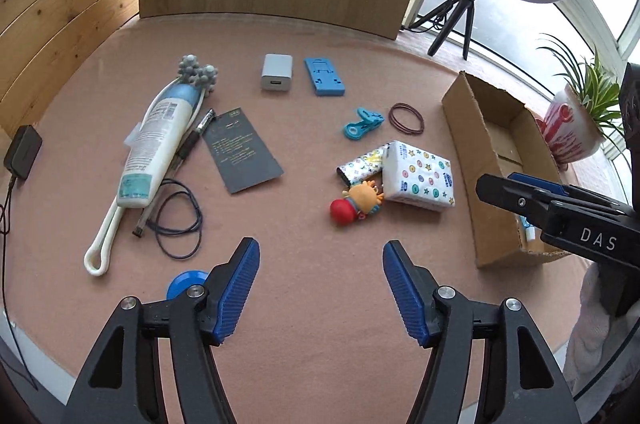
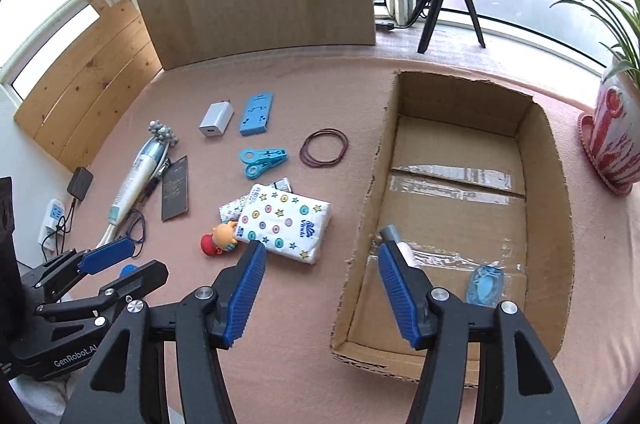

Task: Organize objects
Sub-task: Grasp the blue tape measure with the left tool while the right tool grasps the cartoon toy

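My left hand-held gripper (image 1: 320, 280) hangs spread over the bare pink table (image 1: 304, 304), nothing between its pads. My right hand-held gripper (image 2: 320, 280) is spread too, straddling the near left wall of the cardboard box (image 2: 362, 224) with nothing pinched. The box's long axis runs from 6 to 12 o'clock in the right wrist view; a blue clear-cased item (image 2: 485, 284) lies on its floor at 5 o'clock. Left of the box, the tissue pack (image 2: 286, 226) lies flat, long axis toward 1 o'clock. The lotion tube (image 1: 154, 152) points toward 1 o'clock, cap nearest me.
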Demonstrator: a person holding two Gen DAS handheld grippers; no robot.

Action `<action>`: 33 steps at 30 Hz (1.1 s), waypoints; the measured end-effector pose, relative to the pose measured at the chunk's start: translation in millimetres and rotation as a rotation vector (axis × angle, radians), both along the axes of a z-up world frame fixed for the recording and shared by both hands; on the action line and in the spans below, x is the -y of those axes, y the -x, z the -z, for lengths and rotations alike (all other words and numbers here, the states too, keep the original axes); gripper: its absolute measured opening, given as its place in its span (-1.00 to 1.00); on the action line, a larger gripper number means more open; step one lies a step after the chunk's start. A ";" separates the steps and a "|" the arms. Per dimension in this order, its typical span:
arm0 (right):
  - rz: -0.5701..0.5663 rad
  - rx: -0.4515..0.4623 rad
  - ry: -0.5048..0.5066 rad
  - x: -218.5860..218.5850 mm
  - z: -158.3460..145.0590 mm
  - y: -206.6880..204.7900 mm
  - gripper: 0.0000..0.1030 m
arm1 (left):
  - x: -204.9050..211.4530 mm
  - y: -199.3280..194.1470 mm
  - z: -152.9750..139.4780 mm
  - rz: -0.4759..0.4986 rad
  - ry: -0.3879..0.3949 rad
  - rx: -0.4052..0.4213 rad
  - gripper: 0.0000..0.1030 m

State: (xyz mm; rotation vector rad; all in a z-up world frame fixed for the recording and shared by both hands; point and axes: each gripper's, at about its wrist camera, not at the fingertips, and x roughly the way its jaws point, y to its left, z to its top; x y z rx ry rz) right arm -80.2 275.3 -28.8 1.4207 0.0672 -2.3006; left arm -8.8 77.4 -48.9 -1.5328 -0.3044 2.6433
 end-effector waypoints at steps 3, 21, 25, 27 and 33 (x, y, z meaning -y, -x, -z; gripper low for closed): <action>-0.042 0.032 -0.011 27.9 7.9 -1.7 0.07 | 16.9 -10.4 11.2 -0.023 0.003 0.020 0.38; 0.014 0.133 -0.065 81.7 55.2 -1.0 0.07 | 74.7 -21.7 45.4 0.018 -0.040 0.094 0.53; 0.053 0.183 -0.041 78.8 62.2 0.2 0.07 | 77.4 -20.3 43.9 0.055 -0.043 0.094 0.54; 0.076 0.205 -0.026 77.8 65.1 -0.1 0.07 | 81.8 -21.7 45.7 0.062 -0.049 0.100 0.55; 0.077 0.192 -0.042 94.2 69.4 1.5 0.07 | 90.7 -20.5 58.2 0.085 -0.040 0.149 0.55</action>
